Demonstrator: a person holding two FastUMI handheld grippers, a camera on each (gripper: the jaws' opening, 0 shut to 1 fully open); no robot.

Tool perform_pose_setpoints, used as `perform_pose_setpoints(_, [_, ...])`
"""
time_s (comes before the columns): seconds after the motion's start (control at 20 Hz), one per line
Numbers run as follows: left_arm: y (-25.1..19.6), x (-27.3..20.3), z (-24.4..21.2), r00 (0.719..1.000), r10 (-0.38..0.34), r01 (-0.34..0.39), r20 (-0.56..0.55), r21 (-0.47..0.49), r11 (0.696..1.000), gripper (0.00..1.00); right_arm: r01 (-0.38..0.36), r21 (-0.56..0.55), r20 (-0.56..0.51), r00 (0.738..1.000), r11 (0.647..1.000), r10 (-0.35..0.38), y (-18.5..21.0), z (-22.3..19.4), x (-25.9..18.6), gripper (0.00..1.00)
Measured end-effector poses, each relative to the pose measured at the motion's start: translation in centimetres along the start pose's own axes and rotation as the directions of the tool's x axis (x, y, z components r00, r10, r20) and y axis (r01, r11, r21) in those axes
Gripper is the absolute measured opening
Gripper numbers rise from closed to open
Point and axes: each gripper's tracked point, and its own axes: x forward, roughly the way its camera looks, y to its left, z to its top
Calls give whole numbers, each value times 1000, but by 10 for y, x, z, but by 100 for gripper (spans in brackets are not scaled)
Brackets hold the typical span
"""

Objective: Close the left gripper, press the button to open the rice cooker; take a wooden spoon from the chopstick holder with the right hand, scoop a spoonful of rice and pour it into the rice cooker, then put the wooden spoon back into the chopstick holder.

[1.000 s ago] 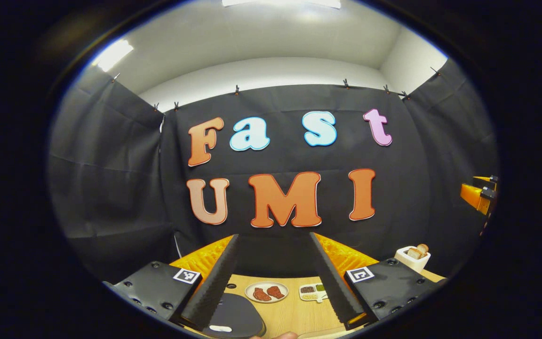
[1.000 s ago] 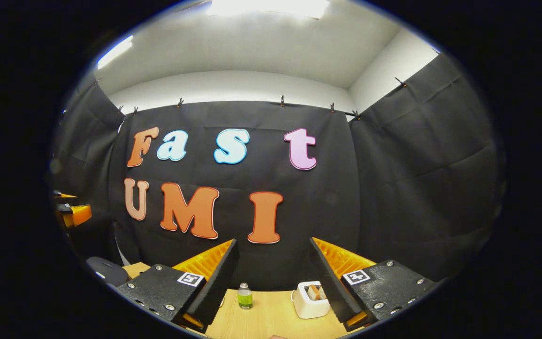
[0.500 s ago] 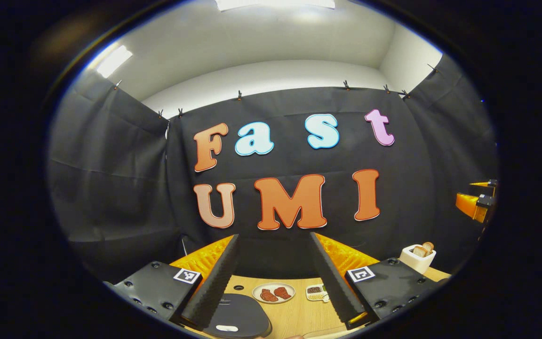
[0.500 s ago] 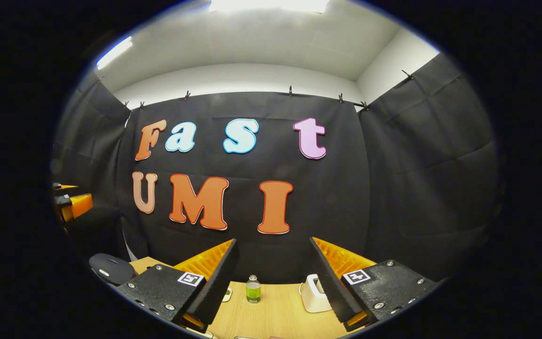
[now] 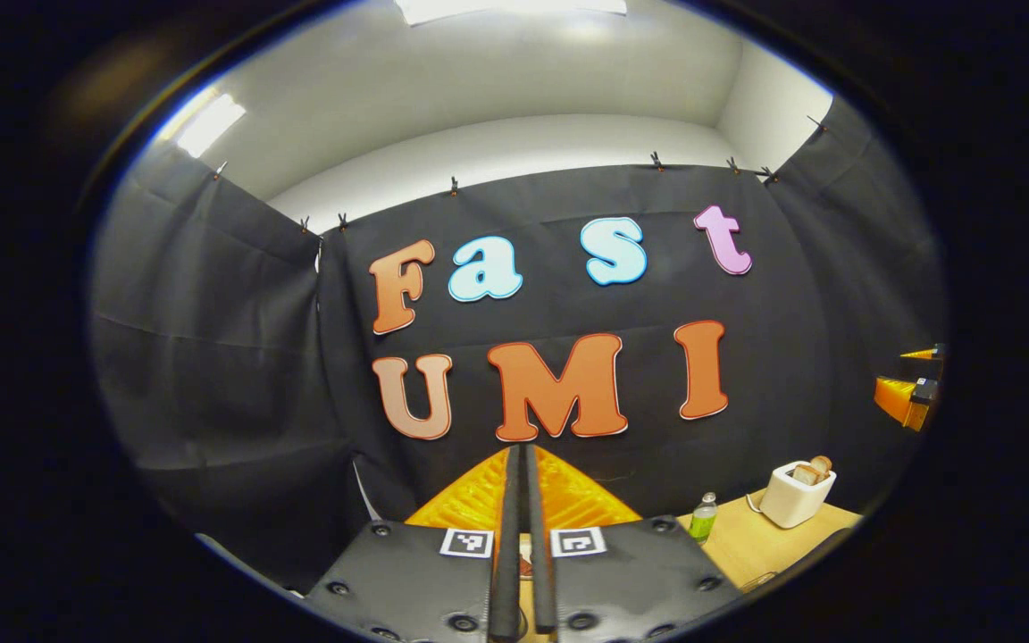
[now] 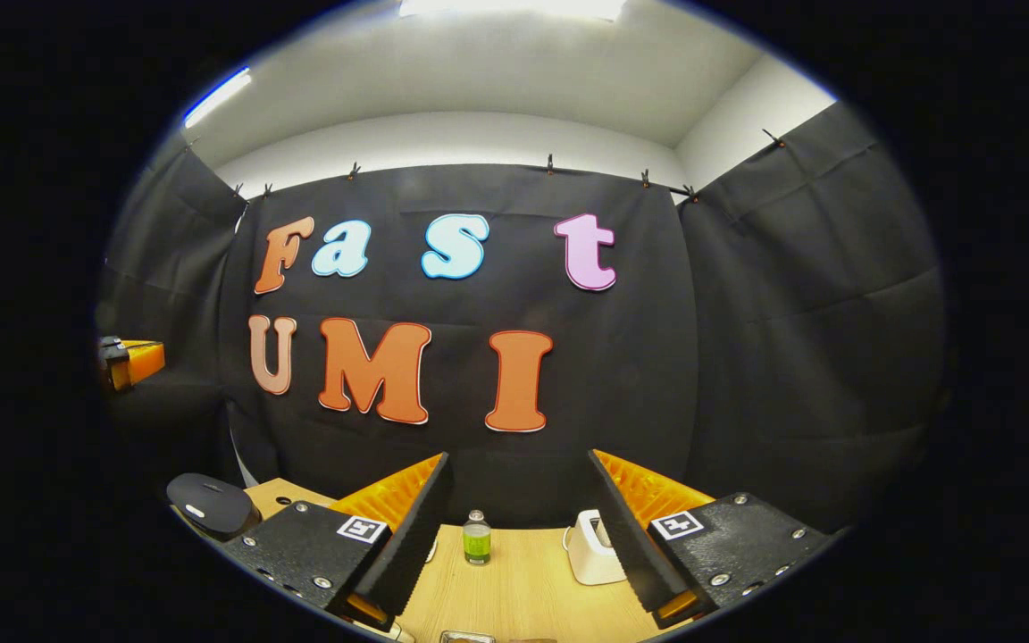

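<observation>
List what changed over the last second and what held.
The left gripper closed: its fingers, spread wide before, now meet with nothing between them. Its view swung rightward, bringing the green bottle into sight beside the toaster. The right gripper stayed open and empty, with the rice cooker lid still down.

In the right gripper view, a rice cooker [image 6: 209, 505] sits at the table's [image 6: 523, 589] far left edge. A small bottle [image 6: 477, 543] stands mid-table near the cloth wall, with a toaster [image 6: 588, 558] to its right, slightly nearer. In the left gripper view, the toaster [image 5: 796, 496] holds bread slices [image 5: 811, 470].
</observation>
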Motion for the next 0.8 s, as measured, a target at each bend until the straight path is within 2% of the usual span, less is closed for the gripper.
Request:
perform_pose_setpoints(0.05, [9, -5, -5, 999, 30, -29, -16, 15, 999, 8, 1, 1, -5, 1000, 1000, -1, -2, -2, -3, 92])
perform_pose_setpoints(0.1, [13, 1, -7, 999, 32, -32, -34, 16, 999, 0, 0, 2, -14, 1000, 1000, 0, -5, -5, -8, 93])
perform_pose_setpoints(0.15, [11, 4, -10, 998, 16, -15, -56, 7, 1000, 2, -2, 3, -22, 1000, 1000, 2, -7, -9, -13, 94])
perform_pose_setpoints(0.2, [16, 9, -17, 996, 31, -31, -79, 0, 1000, 5, 2, 1, -31, 1000, 1000, -2, -9, -12, -16, 95])
perform_pose_setpoints(0.25, [18, 14, -24, 993, 26, -28, -118, -15, 999, 1, 5, 0, -38, 999, 1000, -5, -11, -13, -17, 84])
perform_pose_setpoints(0.3, [21, 18, -33, 986, 21, -28, -164, -38, 999, 5, 10, 0, -44, 999, 1000, -10, -13, -15, -17, 86])
perform_pose_setpoints(0.4, [26, 26, -57, 957, -5, -16, -289, -72, 997, 5, 17, 3, -52, 998, 1000, -16, -15, -16, -19, 86])
perform_pose_setpoints(0.45, [32, 27, -74, 936, -5, -25, -352, -80, 997, 5, 21, 2, -55, 998, 1000, -21, -17, -17, -19, 86])
perform_pose_setpoints(0.6, [39, 25, -121, 846, -25, -38, -532, -107, 994, 5, 34, -7, -61, 998, 999, -35, -21, -19, -24, 86])
perform_pose_setpoints(0.65, [41, 24, -137, 812, -36, -45, -583, -124, 991, 1, 42, -9, -60, 997, 999, -43, -23, -20, -28, 86])
perform_pose_setpoints(0.7, [42, 20, -150, 773, -51, -55, -632, -148, 987, 6, 53, -10, -59, 997, 999, -53, -26, -20, -28, 86])
perform_pose_setpoints(0.8, [46, 12, -178, 686, -76, -83, -724, -181, 980, 6, 69, -9, -60, 996, 998, -70, -31, -21, -30, 86])
